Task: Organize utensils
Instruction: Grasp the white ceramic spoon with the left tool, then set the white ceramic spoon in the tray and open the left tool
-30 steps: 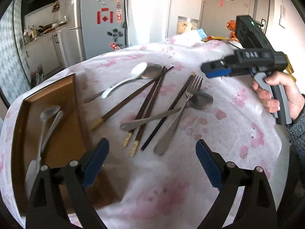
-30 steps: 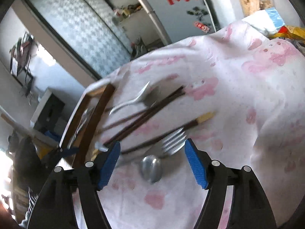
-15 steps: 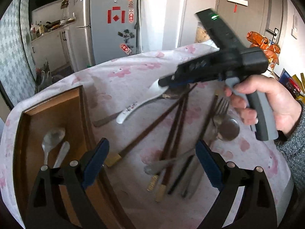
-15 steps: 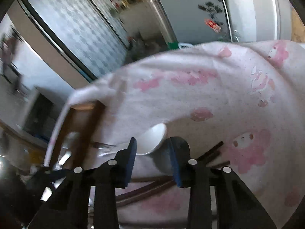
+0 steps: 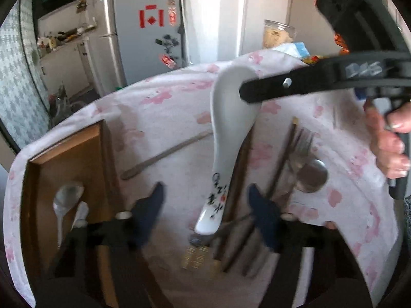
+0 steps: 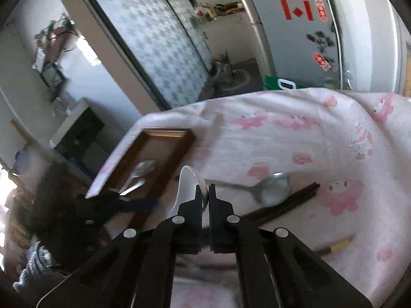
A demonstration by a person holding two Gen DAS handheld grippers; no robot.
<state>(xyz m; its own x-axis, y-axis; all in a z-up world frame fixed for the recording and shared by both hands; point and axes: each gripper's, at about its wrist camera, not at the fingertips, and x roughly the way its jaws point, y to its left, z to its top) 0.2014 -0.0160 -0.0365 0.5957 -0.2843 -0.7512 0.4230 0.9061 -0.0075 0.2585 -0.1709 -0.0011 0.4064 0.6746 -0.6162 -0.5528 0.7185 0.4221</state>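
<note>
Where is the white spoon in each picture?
Left wrist view: white spoon hangs mid-frame, bowl up, pinched by the right gripper.
Right wrist view: only its bowl shows, just above the shut jaws, centre.
Shared landmark: wooden tray.

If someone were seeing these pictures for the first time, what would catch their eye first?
Most striking is the white ceramic spoon, pinched at its bowl by the right tool and hanging handle-down above the pink tablecloth. Below it lies a jumble of chopsticks, and to the left sits a wooden tray holding two spoons.
</note>
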